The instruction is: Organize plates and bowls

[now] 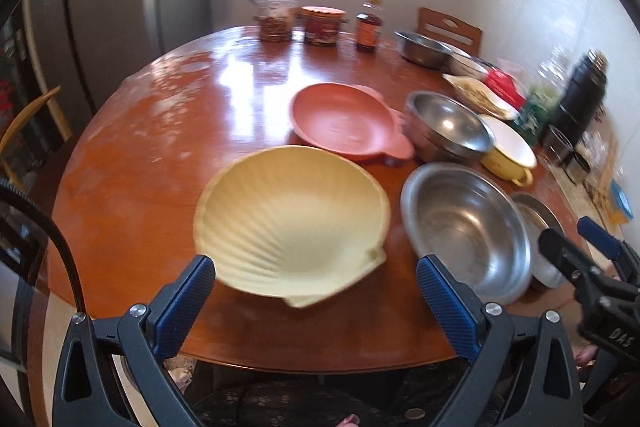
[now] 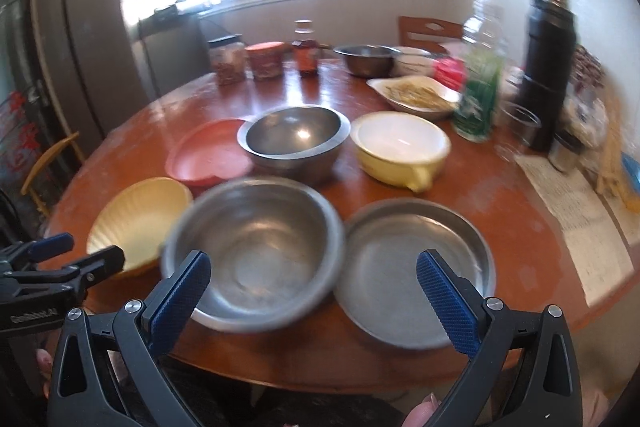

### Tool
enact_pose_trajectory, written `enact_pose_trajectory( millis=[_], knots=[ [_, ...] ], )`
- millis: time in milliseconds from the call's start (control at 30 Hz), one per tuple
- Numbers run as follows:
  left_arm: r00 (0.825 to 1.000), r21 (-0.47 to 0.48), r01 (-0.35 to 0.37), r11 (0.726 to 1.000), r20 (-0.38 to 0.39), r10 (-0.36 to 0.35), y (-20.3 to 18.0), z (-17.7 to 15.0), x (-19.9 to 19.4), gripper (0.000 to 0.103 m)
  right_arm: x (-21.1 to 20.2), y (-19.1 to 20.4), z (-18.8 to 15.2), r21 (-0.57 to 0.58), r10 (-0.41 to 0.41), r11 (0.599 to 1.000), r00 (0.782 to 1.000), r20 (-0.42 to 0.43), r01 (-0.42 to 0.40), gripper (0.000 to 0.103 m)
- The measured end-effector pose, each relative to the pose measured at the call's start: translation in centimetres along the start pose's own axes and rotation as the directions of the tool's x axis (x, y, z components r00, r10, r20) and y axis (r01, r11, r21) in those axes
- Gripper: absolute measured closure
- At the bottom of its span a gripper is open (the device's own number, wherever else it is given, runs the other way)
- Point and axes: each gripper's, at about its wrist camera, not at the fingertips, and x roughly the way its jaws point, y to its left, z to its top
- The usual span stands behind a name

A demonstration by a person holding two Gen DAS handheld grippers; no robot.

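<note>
A cream shell-shaped dish (image 1: 290, 223) (image 2: 138, 223) lies near the front edge of the round wooden table (image 1: 160, 131). My left gripper (image 1: 316, 301) hangs open just in front of it, touching nothing. Right of the dish stand a big steel bowl (image 1: 466, 229) (image 2: 254, 253) and a flat steel plate (image 2: 412, 267) (image 1: 538, 231). My right gripper (image 2: 314, 293) is open above the near rims of both. Behind are a pink plate (image 1: 344, 121) (image 2: 208, 155), a smaller steel bowl (image 1: 448, 127) (image 2: 294, 139) and a yellow handled bowl (image 2: 400, 147) (image 1: 510, 151).
At the back stand jars (image 1: 278, 15), a bottle (image 1: 369, 25), another steel bowl (image 1: 422, 49) and a dish of food (image 2: 416, 93). A green bottle (image 2: 478, 99), black flask (image 2: 548, 67), glass and papers (image 2: 580, 219) crowd the right side. A chair (image 2: 430, 29) stands behind the table.
</note>
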Motion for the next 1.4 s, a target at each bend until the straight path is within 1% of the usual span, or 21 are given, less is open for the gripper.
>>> enact_pose_trajectory(
  millis=[167, 233, 333, 500, 567, 700, 733, 767, 833, 900, 933, 967, 1000, 1033, 1067, 1100, 1167, 1200, 1267, 1333, 1400],
  knots=[
    [0.998, -0.053, -0.066, 0.996, 0.013, 0.067, 3.7, 0.5, -0.1, 0.001, 0.6, 4.1, 2.6, -0.118, 0.071, 0.991, 0.997, 0.027, -0.067, 0.000],
    [0.997, -0.080, -0.080, 0.994, -0.004, 0.080, 5.0, 0.7, 0.2, 0.001, 1.3, 5.4, 3.5, -0.133, 0.132, 0.983, 0.991, 0.002, -0.130, 0.000],
    [0.996, -0.095, -0.092, 0.991, -0.022, 0.090, 6.2, 0.9, 0.6, 0.001, 2.5, 6.9, 4.4, -0.155, 0.162, 0.974, 0.986, -0.027, -0.164, 0.000],
    [0.994, -0.114, -0.098, 0.989, -0.058, 0.092, 7.7, 1.1, 1.3, 0.001, 5.4, 8.9, 5.5, -0.193, 0.181, 0.961, 0.977, -0.110, -0.200, 0.000],
    [0.993, -0.118, -0.102, 0.988, -0.078, 0.093, 8.2, 1.3, 1.9, 0.001, 6.6, 10.0, 5.9, -0.226, 0.171, 0.953, 0.975, -0.142, -0.201, 0.000],
    [0.990, -0.133, -0.105, 0.986, -0.105, 0.091, 9.0, 1.5, 2.7, 0.001, 9.3, 11.6, 6.5, -0.254, 0.227, 0.922, 0.941, -0.252, -0.291, 0.002],
    [0.989, -0.134, -0.109, 0.985, -0.110, 0.095, 9.1, 1.6, 2.8, 0.001, 10.2, 11.9, 6.7, -0.253, 0.239, 0.916, 0.930, -0.280, -0.311, 0.005],
    [0.989, -0.133, -0.110, 0.985, -0.114, 0.095, 9.2, 1.7, 3.0, 0.001, 10.7, 12.0, 6.7, -0.255, 0.234, 0.916, 0.928, -0.288, -0.310, 0.009],
    [0.988, -0.130, -0.107, 0.986, -0.124, 0.091, 9.2, 1.8, 3.4, 0.001, 11.9, 12.5, 6.9, -0.290, 0.217, 0.905, 0.923, -0.317, -0.312, 0.014],
    [0.987, -0.130, -0.107, 0.986, -0.135, 0.089, 9.3, 1.8, 3.8, 0.002, 13.0, 12.7, 7.0, -0.301, 0.198, 0.900, 0.911, -0.362, -0.316, 0.035],
    [0.987, -0.130, -0.100, 0.987, -0.138, 0.082, 9.2, 1.8, 3.9, 0.004, 13.6, 12.7, 7.0, -0.301, 0.210, 0.892, 0.899, -0.386, -0.337, 0.038],
    [0.987, -0.130, -0.095, 0.987, -0.142, 0.077, 9.3, 1.8, 4.1, 0.008, 14.1, 12.8, 7.0, -0.313, 0.195, 0.889, 0.896, -0.399, -0.333, 0.045],
    [0.988, -0.133, -0.077, 0.988, -0.147, 0.057, 9.3, 1.8, 4.2, 0.012, 14.4, 12.9, 6.9, -0.334, 0.160, 0.891, 0.902, -0.401, -0.307, 0.049],
    [0.988, -0.134, -0.066, 0.989, -0.149, 0.046, 9.3, 1.8, 4.3, 0.016, 14.7, 13.1, 6.8, -0.351, 0.149, 0.886, 0.903, -0.403, -0.303, 0.050],
    [0.987, -0.134, -0.063, 0.989, -0.155, 0.042, 9.2, 1.8, 4.4, 0.020, 14.8, 13.1, 6.6, -0.353, 0.159, 0.880, 0.898, -0.410, -0.317, 0.051],
    [0.986, -0.135, -0.065, 0.989, -0.161, 0.043, 9.2, 1.8, 4.6, 0.022, 15.0, 13.1, 6.6, -0.343, 0.165, 0.882, 0.893, -0.418, -0.324, 0.057],
    [0.984, -0.128, -0.056, 0.990, -0.174, 0.033, 9.0, 1.7, 4.9, 0.031, 15.5, 13.0, 6.7, -0.335, 0.168, 0.883, 0.886, -0.431, -0.330, 0.060],
    [0.984, -0.131, -0.045, 0.990, -0.179, 0.021, 9.0, 1.7, 5.1, 0.033, 15.8, 13.0, 6.9, -0.337, 0.161, 0.884, 0.889, -0.430, -0.323, 0.062],
    [0.981, -0.139, -0.006, 0.990, -0.191, -0.021, 8.9, 1.6, 5.4, 0.045, 16.1, 13.1, 7.1, -0.357, 0.149, 0.878, 0.892, -0.427, -0.318, 0.064],
    [0.977, -0.142, 0.022, 0.990, -0.207, -0.052, 8.7, 1.5, 5.6, 0.054, 16.5, 13.1, 7.1, -0.344, 0.157, 0.879, 0.881, -0.447, -0.332, 0.069],
    [0.973, -0.150, 0.046, 0.988, -0.216, -0.078, 8.7, 1.4, 5.9, 0.059, 16.8, 13.0, 6.9, -0.344, 0.155, 0.876, 0.873, -0.462, -0.338, 0.072]
  ],
)
